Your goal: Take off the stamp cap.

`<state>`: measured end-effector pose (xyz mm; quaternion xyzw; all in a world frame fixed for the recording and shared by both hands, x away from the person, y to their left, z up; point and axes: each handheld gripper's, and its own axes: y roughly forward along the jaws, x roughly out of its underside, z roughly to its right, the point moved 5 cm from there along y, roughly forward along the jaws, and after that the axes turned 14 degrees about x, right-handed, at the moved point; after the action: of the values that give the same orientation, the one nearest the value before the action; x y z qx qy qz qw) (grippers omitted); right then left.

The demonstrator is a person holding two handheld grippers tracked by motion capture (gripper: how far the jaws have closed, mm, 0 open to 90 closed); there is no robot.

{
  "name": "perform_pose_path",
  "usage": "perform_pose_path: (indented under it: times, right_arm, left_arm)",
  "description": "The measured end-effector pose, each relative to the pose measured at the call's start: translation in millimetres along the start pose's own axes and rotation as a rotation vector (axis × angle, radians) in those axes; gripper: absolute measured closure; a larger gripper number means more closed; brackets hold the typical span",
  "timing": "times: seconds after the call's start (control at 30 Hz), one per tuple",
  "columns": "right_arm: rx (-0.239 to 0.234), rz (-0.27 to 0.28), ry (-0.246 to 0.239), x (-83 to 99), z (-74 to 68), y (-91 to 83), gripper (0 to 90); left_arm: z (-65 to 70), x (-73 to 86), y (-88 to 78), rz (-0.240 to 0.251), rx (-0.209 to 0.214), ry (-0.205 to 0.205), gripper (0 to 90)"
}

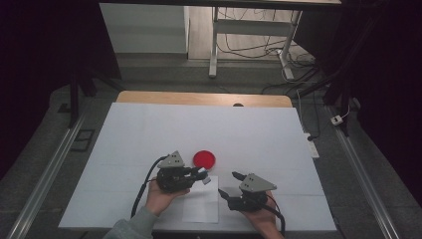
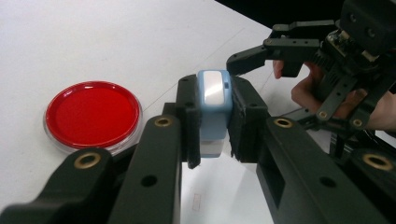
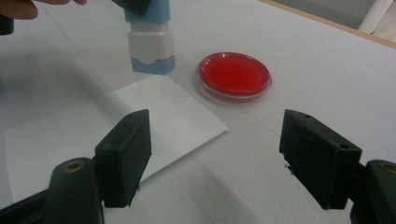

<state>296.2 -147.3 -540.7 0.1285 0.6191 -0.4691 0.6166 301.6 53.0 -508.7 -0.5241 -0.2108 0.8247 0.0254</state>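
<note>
I see left gripper (image 2: 215,121) jaws clamped on small blue-white bottle (image 2: 214,109), held above white paper sheet (image 3: 93,126) beside red dish (image 3: 234,74) on worktop (image 1: 149,129). My right gripper (image 3: 215,154): jaws wide apart, empty, bottle well beyond them.

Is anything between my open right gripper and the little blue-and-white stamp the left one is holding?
Nothing visible. The right gripper faces the stamp across bare white paper; the red dish sits off to the side.
</note>
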Motion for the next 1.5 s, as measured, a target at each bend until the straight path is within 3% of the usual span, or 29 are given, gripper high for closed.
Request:
perform_pose_path:
  times: [0.97, 1.5]
  right_arm:
    - [-0.002, 0.003, -0.02, -9.0, -19.0, 12.3, 32.2]
    - [-0.007, -0.013, -0.024, -12.2, -28.4, 19.6, 42.1]
  left_arm:
    - [6.2, -3.2, 11.5, 0.003, 0.016, 0.009, 75.5]
    - [7.1, -1.9, 16.0, -0.001, 0.014, 0.012, 75.5]
